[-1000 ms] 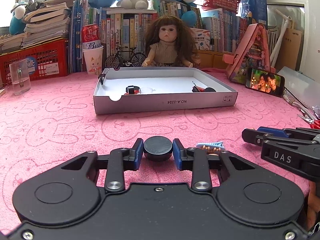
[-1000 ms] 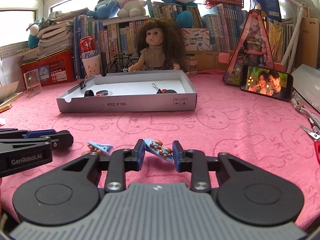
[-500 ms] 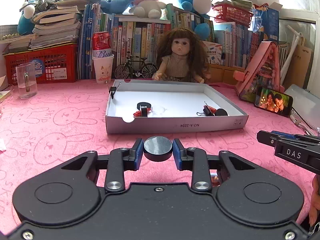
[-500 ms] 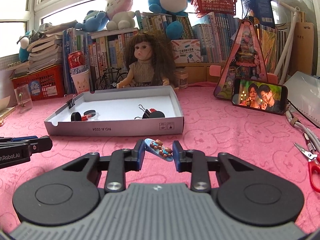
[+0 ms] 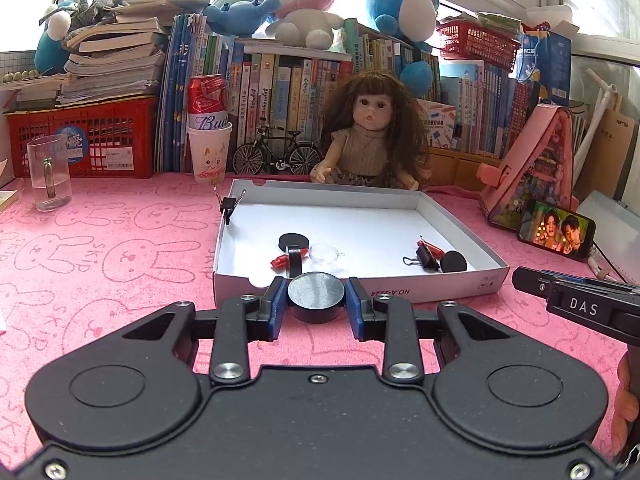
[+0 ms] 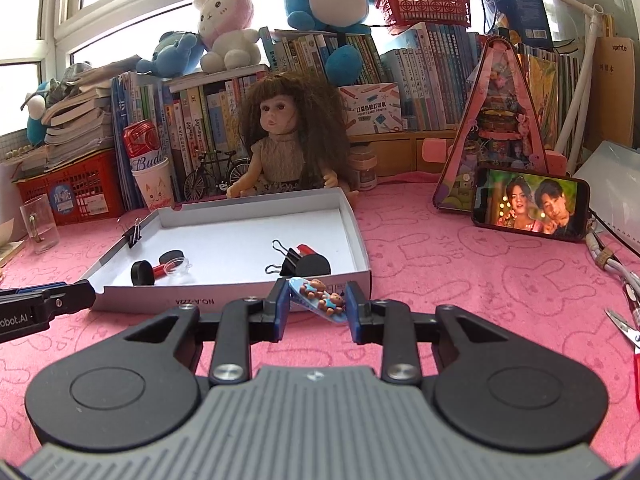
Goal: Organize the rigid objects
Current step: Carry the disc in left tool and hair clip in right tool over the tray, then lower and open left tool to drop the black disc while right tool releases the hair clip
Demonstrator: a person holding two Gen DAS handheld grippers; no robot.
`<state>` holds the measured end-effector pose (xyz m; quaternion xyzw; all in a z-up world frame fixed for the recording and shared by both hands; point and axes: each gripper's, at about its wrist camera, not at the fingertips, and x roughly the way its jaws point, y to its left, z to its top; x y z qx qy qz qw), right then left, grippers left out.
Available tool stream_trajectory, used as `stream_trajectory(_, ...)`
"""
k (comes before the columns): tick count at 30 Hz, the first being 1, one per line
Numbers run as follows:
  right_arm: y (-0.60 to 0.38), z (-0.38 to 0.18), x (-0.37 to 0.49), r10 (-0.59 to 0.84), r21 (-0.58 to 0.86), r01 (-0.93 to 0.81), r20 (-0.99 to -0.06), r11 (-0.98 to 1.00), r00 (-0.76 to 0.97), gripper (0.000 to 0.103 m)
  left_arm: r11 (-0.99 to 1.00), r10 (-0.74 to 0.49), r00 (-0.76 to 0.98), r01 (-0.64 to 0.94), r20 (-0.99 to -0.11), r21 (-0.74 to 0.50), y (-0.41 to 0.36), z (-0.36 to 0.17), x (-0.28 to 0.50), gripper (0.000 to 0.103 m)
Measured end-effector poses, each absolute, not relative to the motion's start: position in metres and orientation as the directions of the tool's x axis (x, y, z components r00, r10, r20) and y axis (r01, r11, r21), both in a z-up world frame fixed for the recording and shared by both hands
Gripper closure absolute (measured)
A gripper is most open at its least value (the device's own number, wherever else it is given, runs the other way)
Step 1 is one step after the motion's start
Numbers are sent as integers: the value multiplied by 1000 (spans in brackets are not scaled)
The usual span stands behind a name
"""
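A round black disc (image 5: pixel 316 295) is clamped in the left hand-held gripper (image 5: pixel 316 308), a blue bear hair clip (image 6: pixel 318 299) in the right hand-held gripper (image 6: pixel 318 310). Both are held just before the white tray (image 5: pixel 360 286) on the pink table (image 5: pixel 120 256). Carrying is judged under way; next, each must be brought over the rim and released.

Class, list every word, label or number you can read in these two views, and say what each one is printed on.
"DAS": side of the right tongs.
"obot.AI" (start cut off): side of the left tongs.
"NO.A-2224", upside down: front wall of the white box.
"Bud" (rest hidden): red can.
"SKIP": pink tablecloth.
"xprinte": brown board.
Book spines and the red crate's label: too small to read.
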<state>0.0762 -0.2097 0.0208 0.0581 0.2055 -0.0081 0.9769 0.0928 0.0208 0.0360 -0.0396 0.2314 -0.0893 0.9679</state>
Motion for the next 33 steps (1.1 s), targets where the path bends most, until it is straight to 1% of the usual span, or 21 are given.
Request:
stream_trajectory(8,-207,23,88,14,107,32,-403,994,915,69,980,-188,877,141,-443,-138,20,41,111,73)
stream_trajectory(15,-206,23,103,32,113,17,-423,993,906,69,979,-191,877,137,-442,-152,18,43,129,73)
stream_trajectory(33,-200,20,142,42,106,7,-451,994,891,69,980,-173,862,103,-477,-169,15,39,172,73)
